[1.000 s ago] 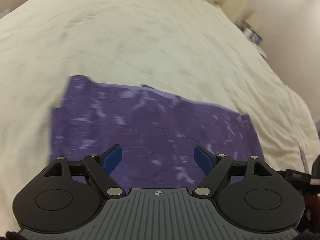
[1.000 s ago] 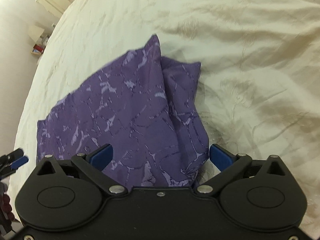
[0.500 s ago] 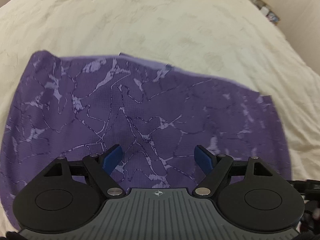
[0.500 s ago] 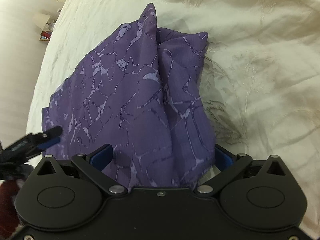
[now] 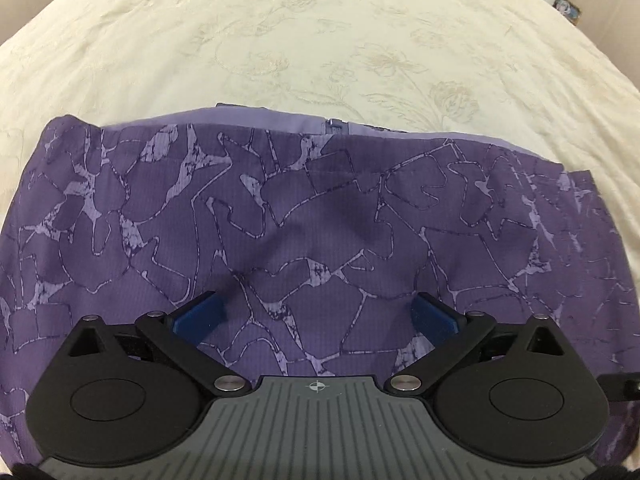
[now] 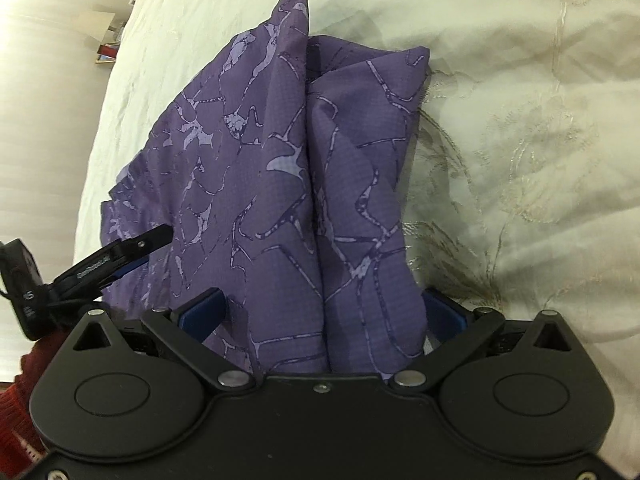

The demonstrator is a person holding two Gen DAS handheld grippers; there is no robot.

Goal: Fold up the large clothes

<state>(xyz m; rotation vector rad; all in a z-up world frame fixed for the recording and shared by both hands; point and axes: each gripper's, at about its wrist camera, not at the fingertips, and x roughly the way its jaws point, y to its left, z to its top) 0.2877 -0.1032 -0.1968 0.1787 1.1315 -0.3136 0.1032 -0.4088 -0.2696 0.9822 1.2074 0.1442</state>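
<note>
**Tongs low over purple garment on the bed**

Left tongs (image 5: 316,314) stand spread wide, their jaws having just been opening, with the blue pads (image 5: 198,314) apart over flat cloth and nothing pinched between them. Beneath them lies the purple garment (image 5: 304,216), a thin fabric printed with pale lilac cracked lines, spread fairly smooth across the near part of the bed. Its far edge shows a paler lilac band and a small zipper end (image 5: 334,125).

Right tongs (image 6: 322,314) are also spread, and a bunched, raised fold of the same purple garment (image 6: 304,168) sits between the two blue pads (image 6: 202,312). The cloth fills most of the gap and hides part of the right pad, but whether the pads press on it I cannot tell. The fold rises into a peak at the far end and drops away to the left, where the rest of the garment lies flat.

At the left edge of the right wrist view the other tool's black finger reaches over the cloth's edge, with a red sleeve (image 6: 24,384) below it.

Around the garment stretches the cream bedspread (image 5: 320,40), stitched with faint flower patterns.
</note>
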